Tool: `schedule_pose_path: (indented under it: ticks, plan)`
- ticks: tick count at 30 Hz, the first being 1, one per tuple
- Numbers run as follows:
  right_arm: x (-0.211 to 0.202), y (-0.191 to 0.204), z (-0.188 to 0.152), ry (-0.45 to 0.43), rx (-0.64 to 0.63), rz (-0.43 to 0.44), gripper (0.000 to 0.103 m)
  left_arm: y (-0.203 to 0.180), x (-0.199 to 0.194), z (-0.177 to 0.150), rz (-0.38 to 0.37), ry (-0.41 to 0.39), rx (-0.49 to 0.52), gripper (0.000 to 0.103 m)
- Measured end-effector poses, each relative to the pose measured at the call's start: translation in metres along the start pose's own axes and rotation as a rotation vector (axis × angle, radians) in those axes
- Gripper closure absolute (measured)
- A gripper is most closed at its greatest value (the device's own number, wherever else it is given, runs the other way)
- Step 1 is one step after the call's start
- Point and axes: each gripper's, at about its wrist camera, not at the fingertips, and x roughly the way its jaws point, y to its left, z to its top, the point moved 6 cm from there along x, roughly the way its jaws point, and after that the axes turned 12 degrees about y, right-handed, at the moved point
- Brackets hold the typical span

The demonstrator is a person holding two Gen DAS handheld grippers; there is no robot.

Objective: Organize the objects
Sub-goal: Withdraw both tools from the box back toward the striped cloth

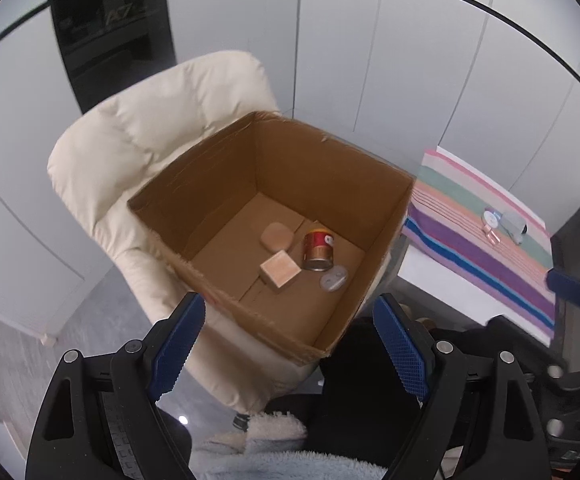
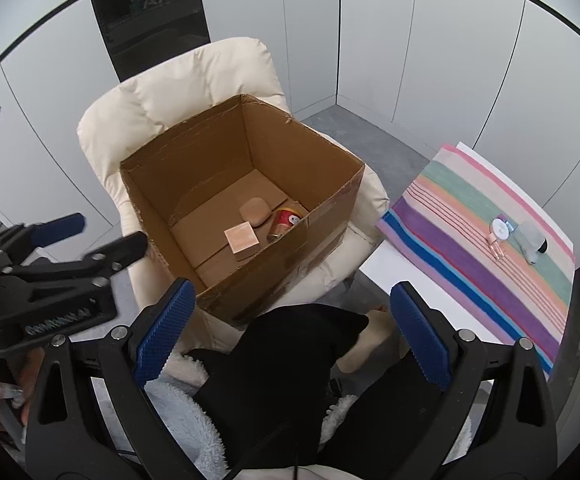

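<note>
Both wide open and empty: left gripper (image 1: 288, 334), right gripper (image 2: 290, 322). Could knock the little bottles (image 2: 503, 238) off the striped cloth (image 2: 469, 280) on a careless reach. Can (image 1: 318, 250) and blocks already in the cardboard box (image 1: 210, 184).

Cream padded armchair (image 2: 178, 92) against pale panelled wall (image 2: 369, 40). Dark glass panel (image 2: 146, 8) behind it. Striped multicoloured cloth (image 2: 489, 248) over white table (image 2: 377, 272) to right. Grey floor (image 2: 369, 140) between.

Both wrist views angled down, side by side — sharing cardboard box (image 1: 274, 216), chair (image 2: 178, 92).
</note>
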Motion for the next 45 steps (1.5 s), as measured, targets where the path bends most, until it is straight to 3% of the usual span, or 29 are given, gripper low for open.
schedule_pose_path:
  ticks: [3, 15, 23, 33, 45]
  plan:
    - [-0.01, -0.01, -0.004, -0.024, 0.024, -0.019, 0.004, -0.012, 0.003, 0.0, 0.023, -0.017, 0.043, 0.016]
    - [-0.031, -0.1, -0.031, -0.051, 0.235, -0.096, 0.004, -0.104, 0.012, 0.016, -0.047, -0.05, 0.246, 0.016]
    - [-0.051, -0.189, -0.073, -0.083, 0.441, -0.203, 0.004, -0.172, 0.015, 0.022, -0.122, -0.057, 0.375, 0.016]
    - [-0.068, -0.27, -0.126, -0.094, 0.633, -0.279, 0.004, -0.263, 0.019, 0.018, -0.177, -0.045, 0.531, 0.016]
    - [-0.062, -0.328, -0.146, -0.074, 0.708, -0.305, 0.004, -0.344, 0.041, 0.041, -0.204, -0.019, 0.571, 0.016]
